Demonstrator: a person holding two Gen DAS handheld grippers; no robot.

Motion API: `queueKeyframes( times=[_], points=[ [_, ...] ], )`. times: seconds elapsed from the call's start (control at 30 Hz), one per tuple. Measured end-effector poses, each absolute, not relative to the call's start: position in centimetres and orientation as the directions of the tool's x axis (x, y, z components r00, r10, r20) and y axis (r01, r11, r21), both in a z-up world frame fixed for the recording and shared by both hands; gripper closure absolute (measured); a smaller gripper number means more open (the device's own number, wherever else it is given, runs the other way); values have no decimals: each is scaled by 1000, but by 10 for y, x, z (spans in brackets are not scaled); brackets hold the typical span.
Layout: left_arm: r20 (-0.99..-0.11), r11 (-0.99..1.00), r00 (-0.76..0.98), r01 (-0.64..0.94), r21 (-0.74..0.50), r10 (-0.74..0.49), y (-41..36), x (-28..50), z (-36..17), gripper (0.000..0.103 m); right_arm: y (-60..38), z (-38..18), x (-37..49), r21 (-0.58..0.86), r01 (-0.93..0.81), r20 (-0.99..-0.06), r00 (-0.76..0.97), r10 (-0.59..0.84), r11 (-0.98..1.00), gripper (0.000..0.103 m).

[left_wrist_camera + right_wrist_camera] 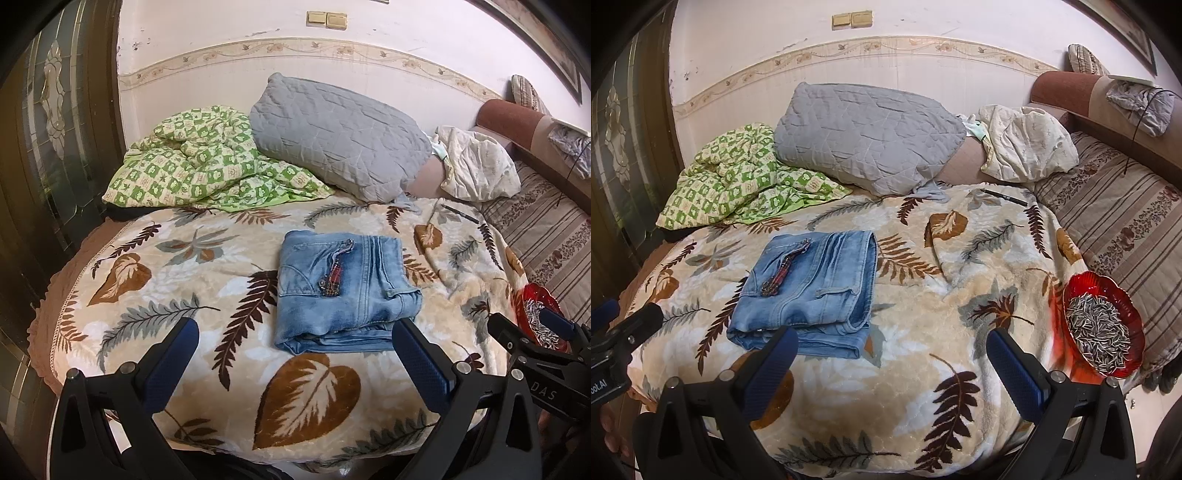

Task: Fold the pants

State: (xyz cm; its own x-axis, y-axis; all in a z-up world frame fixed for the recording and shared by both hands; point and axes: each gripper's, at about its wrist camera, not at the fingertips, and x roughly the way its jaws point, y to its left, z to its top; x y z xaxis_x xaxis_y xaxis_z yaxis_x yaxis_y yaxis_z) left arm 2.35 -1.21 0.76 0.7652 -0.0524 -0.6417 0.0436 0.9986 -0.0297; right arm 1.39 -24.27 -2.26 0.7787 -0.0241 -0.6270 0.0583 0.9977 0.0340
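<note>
- Pants [347,291]: one pair, light blue denim, folded into a compact stack; lying on leaf-print blanket [155,280] at mid bed; plaid tab with metal studs on top face
- Left gripper [295,354]: blue-padded fingers spread wide apart, nothing between them; hovering at near edge of blanket, just short of pants; right fingertip overlapping near corner of the stack in left wrist view, contact not resolvable
- Right gripper [894,363]: fingers likewise wide apart, empty; positioned to the right of pants over bare blanket
- Surroundings: one grey quilted pillow [340,136] behind pants; one green checked quilt [195,166] to its left; one crumpled white cloth [476,162] to its right; one dark pen [1004,196] on far part of blanket; one red glass dish [1102,325] of sunflower seeds at right edge, well apart from pants
- Obstruction: none between either gripper and pants
- Writing: "DAS" on right gripper body in left wrist view; "bot.AI", partly cut off, on left gripper body in right wrist view
</note>
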Motion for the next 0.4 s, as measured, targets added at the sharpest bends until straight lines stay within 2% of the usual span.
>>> queueKeyframes(
  times=[0.4],
  points=[
    [-640,999,767,36,-34,-50,-12,23,8,0,-243,-23,12,38,70,-627,779,-31,997,0]
  ],
)
